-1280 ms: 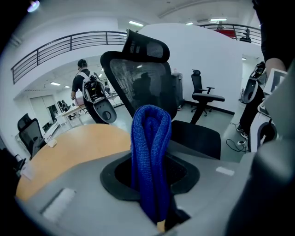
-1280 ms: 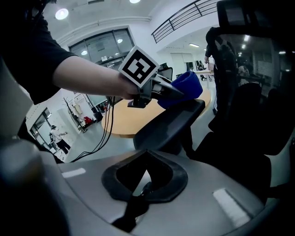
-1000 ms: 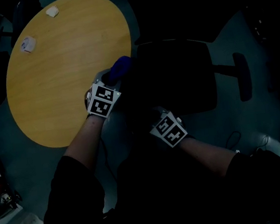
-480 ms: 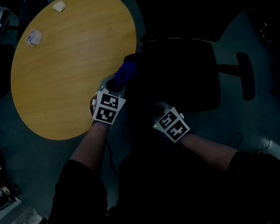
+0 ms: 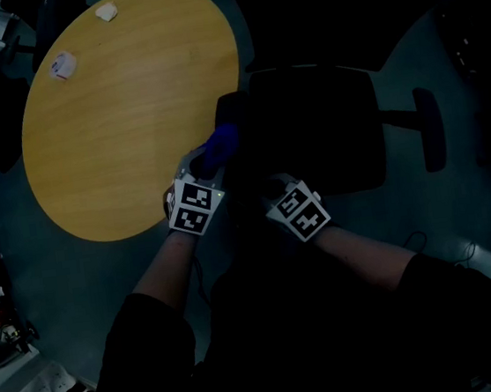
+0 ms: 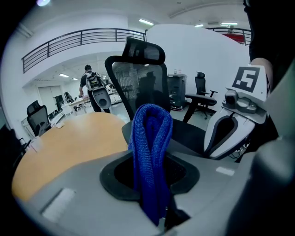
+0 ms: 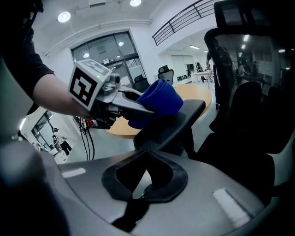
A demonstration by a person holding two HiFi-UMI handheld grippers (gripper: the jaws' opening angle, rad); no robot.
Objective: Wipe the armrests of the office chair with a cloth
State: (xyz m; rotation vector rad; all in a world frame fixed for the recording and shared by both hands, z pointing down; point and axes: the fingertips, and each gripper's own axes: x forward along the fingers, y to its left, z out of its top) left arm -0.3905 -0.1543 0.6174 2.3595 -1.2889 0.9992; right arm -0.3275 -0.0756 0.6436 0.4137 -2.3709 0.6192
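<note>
My left gripper (image 5: 214, 156) is shut on a folded blue cloth (image 5: 222, 138), which presses on the black left armrest (image 5: 231, 111) of the office chair (image 5: 318, 133). In the left gripper view the cloth (image 6: 150, 138) stands up from between the jaws of this gripper (image 6: 154, 186). The right gripper view shows the cloth (image 7: 159, 102) lying on the armrest pad (image 7: 182, 120), with the left gripper (image 7: 117, 103) behind it. My right gripper (image 5: 269, 189) hovers just right of the armrest's near end, shut and holding nothing (image 7: 138, 200). The chair's other armrest (image 5: 430, 128) lies far right.
A round wooden table (image 5: 119, 108) sits close to the left of the chair, with two small white items (image 5: 62, 65) near its far edge. The mesh backrest (image 6: 138, 78) rises beyond the cloth. A person (image 6: 92, 85) walks in the distance. Clutter lines the floor at left.
The left gripper has drawn the cloth back along the armrest toward me, baring the armrest's far end. The right gripper has shifted slightly closer to the left one.
</note>
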